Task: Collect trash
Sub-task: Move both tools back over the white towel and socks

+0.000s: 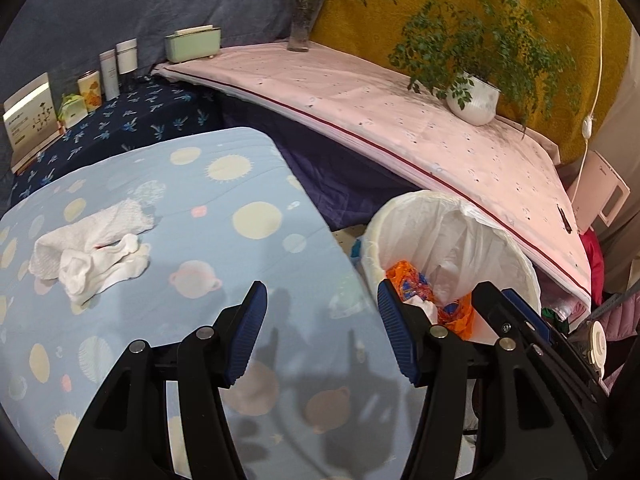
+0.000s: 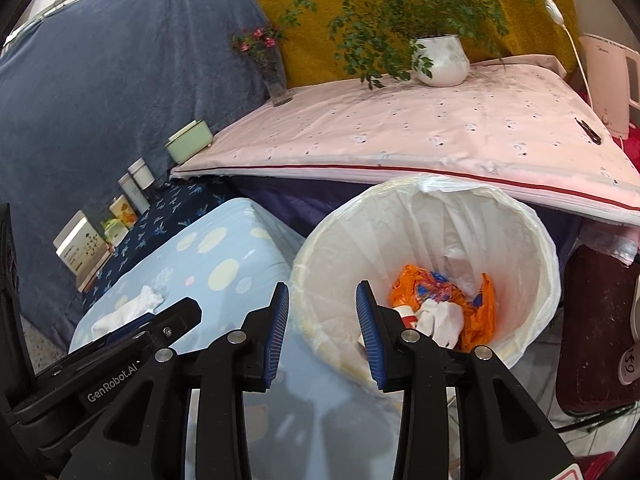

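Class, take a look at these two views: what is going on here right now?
A person is clearing trash with a hand-held gripper in each hand. Both are open and empty. The right hand-held gripper hangs at the rim of the lined trash bin, which already holds an orange wrapper and white tissue. The left hand-held gripper is over the blue spotted table cover, where crumpled white tissues remain to be picked up.

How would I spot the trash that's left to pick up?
Find the light blue cloth with pale dots beside the white-lined bin. On its left side lies a crumpled white tissue heap, the only loose thing on that cloth.
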Demonstrator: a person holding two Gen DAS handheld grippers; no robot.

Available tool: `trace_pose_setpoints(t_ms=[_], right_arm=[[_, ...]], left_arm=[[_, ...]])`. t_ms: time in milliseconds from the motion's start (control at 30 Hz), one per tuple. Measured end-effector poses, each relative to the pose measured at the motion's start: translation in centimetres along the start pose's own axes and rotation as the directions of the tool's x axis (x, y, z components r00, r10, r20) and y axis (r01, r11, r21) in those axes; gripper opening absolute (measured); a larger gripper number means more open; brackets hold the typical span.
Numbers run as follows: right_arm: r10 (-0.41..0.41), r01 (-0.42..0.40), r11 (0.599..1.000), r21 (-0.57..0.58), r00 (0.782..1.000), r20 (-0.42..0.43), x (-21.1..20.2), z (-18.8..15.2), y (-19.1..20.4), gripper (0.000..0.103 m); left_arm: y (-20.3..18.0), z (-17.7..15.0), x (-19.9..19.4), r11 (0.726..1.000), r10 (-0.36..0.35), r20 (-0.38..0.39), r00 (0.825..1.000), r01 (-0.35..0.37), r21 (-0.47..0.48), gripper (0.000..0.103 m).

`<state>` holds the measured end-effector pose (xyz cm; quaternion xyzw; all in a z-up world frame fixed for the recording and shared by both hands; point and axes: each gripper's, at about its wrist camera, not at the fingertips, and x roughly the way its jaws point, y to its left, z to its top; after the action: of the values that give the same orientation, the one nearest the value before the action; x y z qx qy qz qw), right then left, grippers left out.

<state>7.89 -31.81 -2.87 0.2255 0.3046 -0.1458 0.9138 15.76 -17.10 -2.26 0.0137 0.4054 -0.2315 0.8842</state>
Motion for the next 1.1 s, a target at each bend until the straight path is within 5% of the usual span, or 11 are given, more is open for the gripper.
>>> trace_pose_setpoints(t_ms=[400, 800, 1100], right_arm=[[0.063, -0.069, 0.992, -0.106, 0.996, -0.063, 0.2, -2.5, 6.3, 0.036], [0.113, -0.151, 0.958, -0.243, 0.98, -0.167, -0.5, -7.3, 14.0, 0.038], [0.118, -0.171, 0.926, -0.337, 0.978, -0.172, -2.0, -9.3, 18.6, 0.045]], left_arm=[[6.9, -2.1, -2.8, 0.99, 0.09, 0.009, 0.996, -0.088, -0.106, 0.055], [14.8, -5.8, -7.8, 0.947, 0.238, 0.005, 0.971, -0.231, -0.224, 0.055], [18.9, -7.9, -11.3, 0.921, 0.274, -0.002, 0.962, -0.263, -0.287, 0.055]])
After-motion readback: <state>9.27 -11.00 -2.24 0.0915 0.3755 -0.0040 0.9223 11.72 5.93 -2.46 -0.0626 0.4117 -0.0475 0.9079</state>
